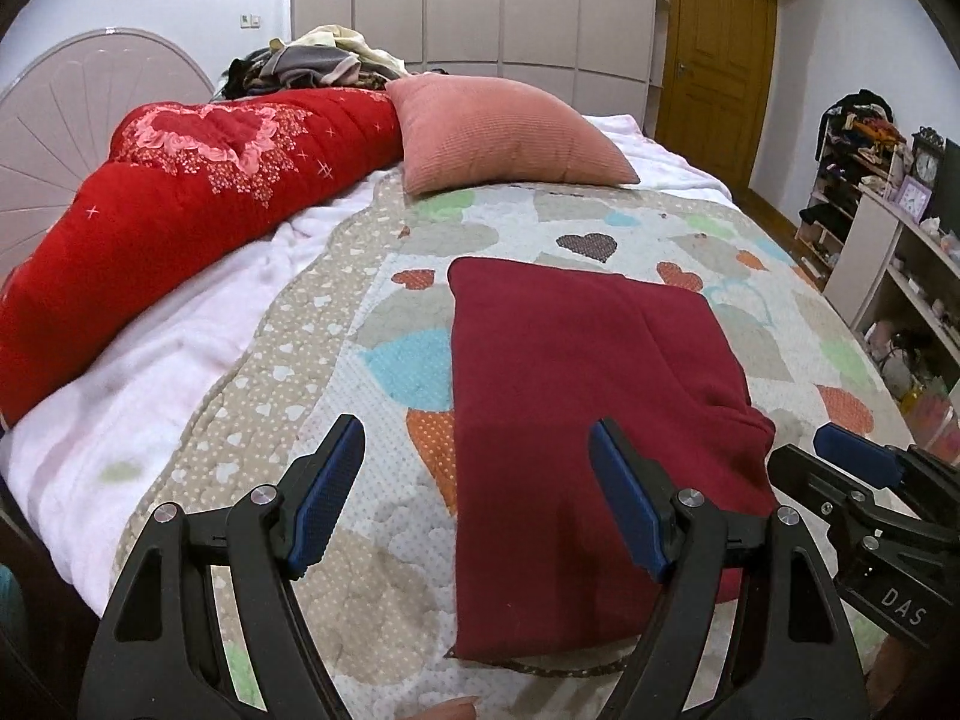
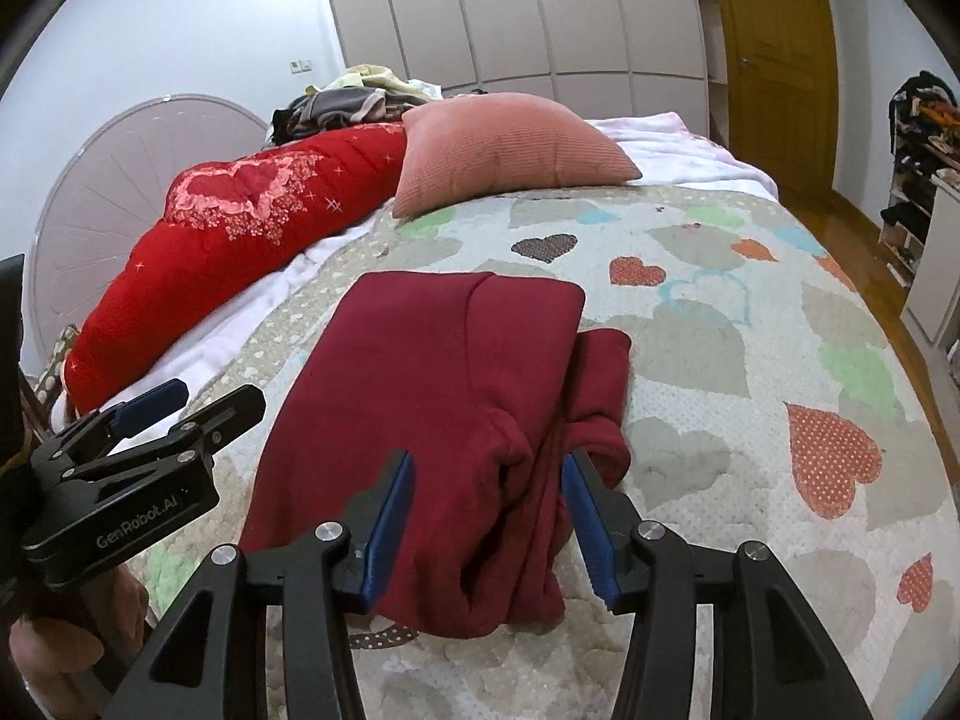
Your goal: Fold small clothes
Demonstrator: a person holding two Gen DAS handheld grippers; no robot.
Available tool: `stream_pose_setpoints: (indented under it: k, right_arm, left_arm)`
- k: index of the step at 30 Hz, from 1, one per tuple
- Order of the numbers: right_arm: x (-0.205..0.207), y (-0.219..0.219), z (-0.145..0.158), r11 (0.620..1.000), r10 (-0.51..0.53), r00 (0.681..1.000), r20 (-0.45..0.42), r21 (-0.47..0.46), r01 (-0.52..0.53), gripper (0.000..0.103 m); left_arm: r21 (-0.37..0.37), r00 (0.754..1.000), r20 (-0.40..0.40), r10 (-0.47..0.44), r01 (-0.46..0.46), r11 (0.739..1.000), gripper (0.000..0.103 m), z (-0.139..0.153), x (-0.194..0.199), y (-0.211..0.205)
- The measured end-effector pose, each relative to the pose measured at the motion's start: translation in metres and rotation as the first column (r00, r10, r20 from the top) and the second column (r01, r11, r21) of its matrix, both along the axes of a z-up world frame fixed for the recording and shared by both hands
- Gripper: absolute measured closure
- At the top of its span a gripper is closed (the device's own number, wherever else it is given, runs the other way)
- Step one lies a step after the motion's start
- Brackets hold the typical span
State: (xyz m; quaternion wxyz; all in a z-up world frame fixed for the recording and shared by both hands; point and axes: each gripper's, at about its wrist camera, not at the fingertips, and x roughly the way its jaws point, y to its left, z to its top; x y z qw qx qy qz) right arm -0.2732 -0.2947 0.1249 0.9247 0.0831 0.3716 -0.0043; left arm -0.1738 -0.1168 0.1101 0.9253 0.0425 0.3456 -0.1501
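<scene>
Dark red garment (image 1: pixel 576 396) lies folded flat on the heart-print quilt (image 1: pixel 372 540) of the bed, centre to lower centre of the left wrist frame; same garment (image 2: pixel 432 396) sits centre in the right wrist frame, with a bunched, rumpled part along its right edge. Left claw (image 1: pixel 477 495) at the bottom of its own frame: jaws wide, nothing between the pads, left finger over bare quilt, right finger over the garment's lower half; can't tell whether that finger touches the cloth. It also shows at lower left of the right wrist frame (image 2: pixel 198 399), with a person's hand (image 2: pixel 66 642) gripping its handle below. Right claw (image 2: pixel 489 522) at bottom centre of its own frame: jaws at a medium gap and open, straddling the bunched edge of the garment, pads not pressing on it as far as the frame shows. Its tip also pokes in at the right edge of the left wrist frame (image 1: pixel 852 456), just beside the garment's right side. Pink cushion (image 1: pixel 510 132) and red quilted blanket (image 1: pixel 180 210) sit upper centre and upper left, well apart from the garment. Pile of clothes (image 1: pixel 318 63) behind them near the headboard (image 1: pixel 60 120).
</scene>
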Motion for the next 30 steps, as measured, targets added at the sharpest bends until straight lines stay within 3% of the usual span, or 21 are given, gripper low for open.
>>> stream_pose_setpoints:
  k: [7, 10, 30]
  right_arm:
    - [0.0007, 0.0012, -0.0013, 1.000, -0.005, 1.000, -0.011, 0.000, 0.005, 0.052]
    - [0.0004, 0.0019, -0.0023, 1.000, -0.005, 1.000, -0.011, 0.005, 0.005, 0.045]
    - [0.0046, 0.0027, -0.0080, 1.000, -0.002, 1.000, -0.030, 0.004, 0.002, 0.044]
  left_arm:
    - [0.012, 1.000, 0.000, -0.006, 0.006, 1.000, 0.025, -0.0012, -0.0011, -0.0026]
    - [0.013, 1.000, 0.001, -0.005, 0.005, 1.000, 0.025, -0.0016, -0.0013, -0.0030]
    - [0.027, 1.000, -0.018, -0.002, 0.002, 1.000, 0.025, -0.0088, 0.0011, -0.0040]
